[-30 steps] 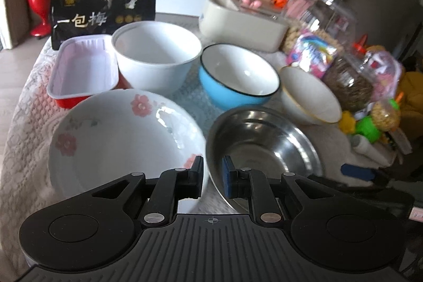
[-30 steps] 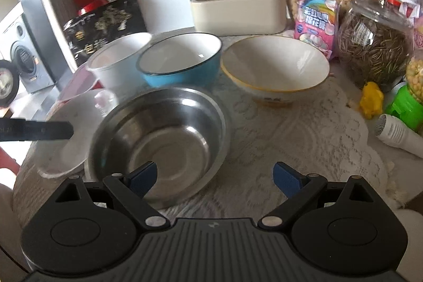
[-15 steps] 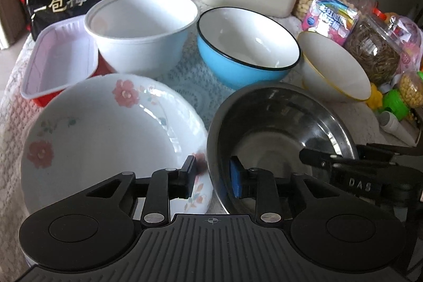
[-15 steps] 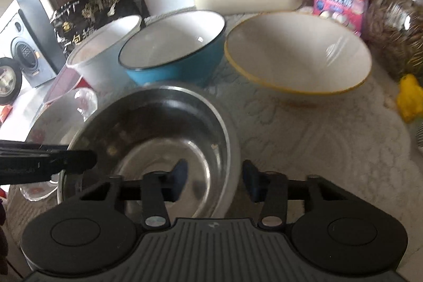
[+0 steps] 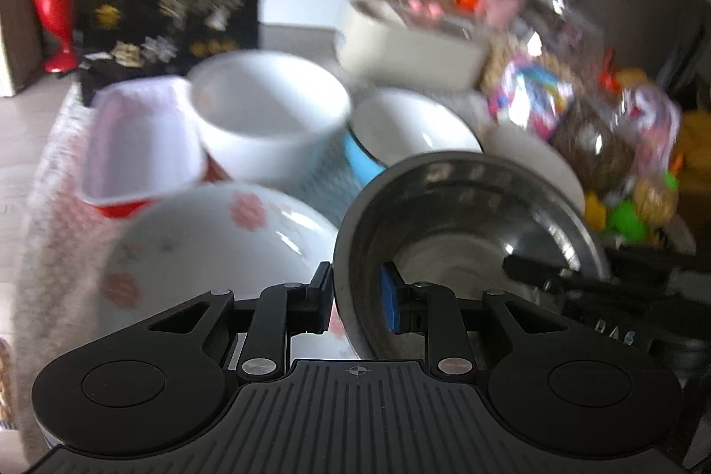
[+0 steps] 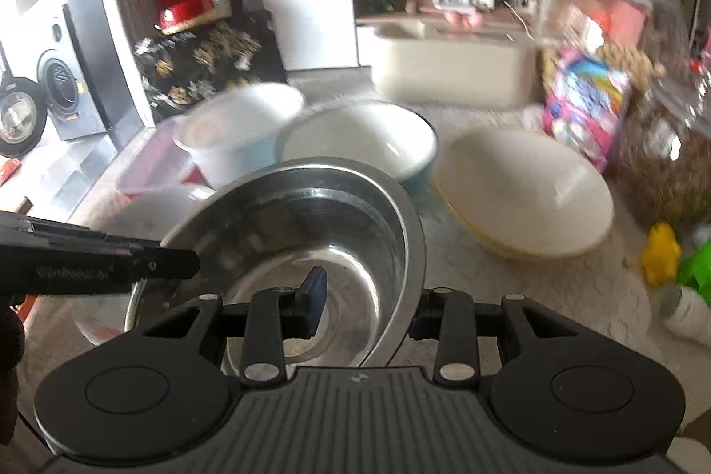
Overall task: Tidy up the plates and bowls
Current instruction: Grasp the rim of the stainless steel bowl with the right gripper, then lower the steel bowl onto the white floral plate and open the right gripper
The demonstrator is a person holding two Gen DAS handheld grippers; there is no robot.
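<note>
Our left tool (image 5: pixel 353 298) grips the near left rim of the steel bowl (image 5: pixel 466 216), one finger outside the wall and the blue pad inside; its jaws are closing on that rim. Our right tool (image 6: pixel 366 307) clamps the bowl's right rim the same way, one finger inside the basin and the other outside. Held from both sides, the steel bowl sits tilted in front of the other dishes; both views are blurred, so we cannot tell whether its base touches the bench (image 6: pixel 489 274). Just to its left lies the flowered plate (image 5: pixel 200 247). Behind the plate stand a red tray (image 5: pixel 137 145) with a white lining and a white bowl (image 5: pixel 271 118). The blue bowl (image 5: pixel 400 127) stands directly behind the steel one, and the yellow-rimmed bowl (image 6: pixel 524 189) rests to the right of the blue one. Jars and bright packets (image 6: pixel 586 101) crowd the right edge of the bench.
</note>
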